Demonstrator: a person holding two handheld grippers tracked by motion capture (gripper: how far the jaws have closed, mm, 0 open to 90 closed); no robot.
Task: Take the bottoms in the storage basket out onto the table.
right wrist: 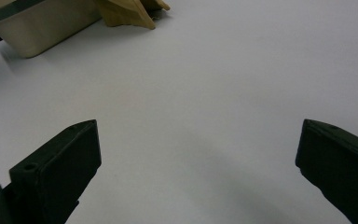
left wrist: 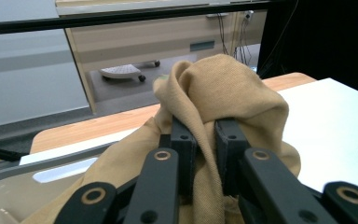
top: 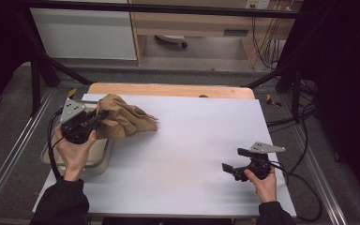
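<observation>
One left gripper (left wrist: 204, 140) clamping tan cloth (left wrist: 223, 98) beside beige tub (top: 96, 152), right gripper (top: 236, 160) wide apart.

Light: bright on the white table (top: 192, 140), dark around it.
Shadows: soft.
Blur: slight, close jaws fuzzy.

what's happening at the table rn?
A person works with a gripper in each hand. The left gripper is shut on a fold of the tan cloth, which is bunched up at the table's far left, partly over a beige tub. The right gripper sits at the near right over the bare white tabletop, jaws wide open, holding nothing.
</observation>
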